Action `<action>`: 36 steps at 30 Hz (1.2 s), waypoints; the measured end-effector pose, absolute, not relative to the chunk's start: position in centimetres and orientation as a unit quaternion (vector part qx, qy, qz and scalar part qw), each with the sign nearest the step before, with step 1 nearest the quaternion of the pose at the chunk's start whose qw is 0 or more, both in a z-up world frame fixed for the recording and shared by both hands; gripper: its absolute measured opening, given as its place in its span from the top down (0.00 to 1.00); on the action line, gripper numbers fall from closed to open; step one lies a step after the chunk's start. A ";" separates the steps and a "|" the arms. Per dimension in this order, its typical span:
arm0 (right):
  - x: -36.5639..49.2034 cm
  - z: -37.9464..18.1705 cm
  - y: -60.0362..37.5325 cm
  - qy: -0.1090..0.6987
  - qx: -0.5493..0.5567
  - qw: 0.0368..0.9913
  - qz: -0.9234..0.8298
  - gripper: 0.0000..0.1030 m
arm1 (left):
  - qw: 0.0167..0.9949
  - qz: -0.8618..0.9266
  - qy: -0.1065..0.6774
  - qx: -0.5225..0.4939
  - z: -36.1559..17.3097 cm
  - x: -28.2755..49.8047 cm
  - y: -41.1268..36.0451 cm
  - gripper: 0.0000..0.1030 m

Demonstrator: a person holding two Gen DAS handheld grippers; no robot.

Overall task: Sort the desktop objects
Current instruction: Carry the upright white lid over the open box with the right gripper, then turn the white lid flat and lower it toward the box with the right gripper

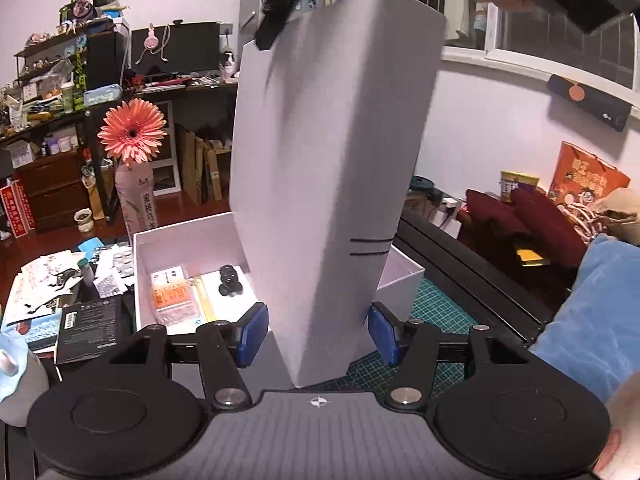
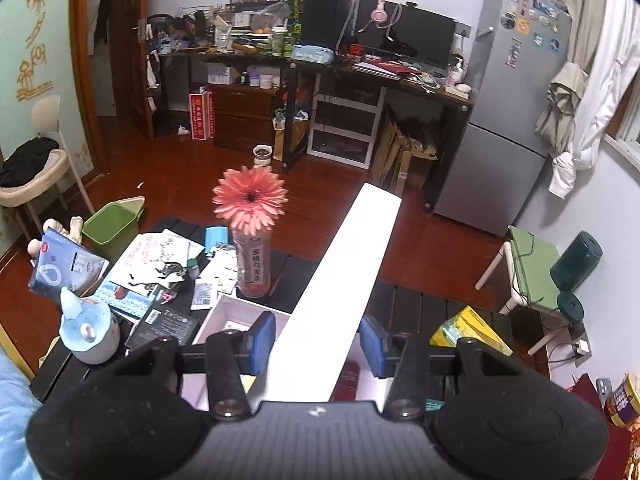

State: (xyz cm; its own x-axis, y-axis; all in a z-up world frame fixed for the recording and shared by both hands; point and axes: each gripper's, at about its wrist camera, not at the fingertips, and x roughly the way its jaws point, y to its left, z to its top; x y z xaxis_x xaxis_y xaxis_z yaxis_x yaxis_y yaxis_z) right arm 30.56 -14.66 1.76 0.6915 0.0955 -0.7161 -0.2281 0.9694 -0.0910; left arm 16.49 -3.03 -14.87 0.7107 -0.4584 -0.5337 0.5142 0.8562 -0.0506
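Left wrist: white lid (image 1: 328,168) between parted fingers (image 1: 252,334)

Dim, warm indoor light in both fisheye views; edges bend and darken, the white lid (image 1: 328,184) looks slightly motion-blurred, perhaps overexposed.

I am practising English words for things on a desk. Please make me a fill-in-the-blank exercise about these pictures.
1. The white lid is held between both ____.
2. The open white box holds a small ____ figurine.
3. The pink flower stands in a ____.
4. The tablecloth under the box is ____.

Missing words: tongs; black; bottle; black
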 end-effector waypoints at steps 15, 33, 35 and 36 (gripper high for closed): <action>30.6 -0.1 -23.6 0.386 0.065 0.915 0.096 0.64 | 0.914 -0.275 0.297 0.035 -15.2 17.2 -2.8 0.45; 30.4 -2.4 -28.4 0.374 0.151 0.909 0.105 0.64 | 0.827 -0.311 0.392 -0.256 -17.8 23.4 4.0 0.41; 30.3 -2.8 -28.9 0.375 0.162 0.907 0.105 0.64 | 0.825 -0.309 0.395 -0.262 -17.9 23.5 4.1 0.41; 30.4 -2.9 -29.1 0.375 0.166 0.906 0.107 0.64 | 0.823 -0.307 0.398 -0.263 -18.0 23.6 4.1 0.41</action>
State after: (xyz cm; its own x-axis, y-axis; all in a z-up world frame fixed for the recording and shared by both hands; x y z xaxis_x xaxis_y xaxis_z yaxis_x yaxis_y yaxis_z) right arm 30.36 -29.11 -2.93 0.6964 0.3178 -0.6434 -0.0683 0.9219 0.3814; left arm 23.59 4.07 -18.04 0.4941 -0.7157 -0.4937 0.2968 0.6725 -0.6779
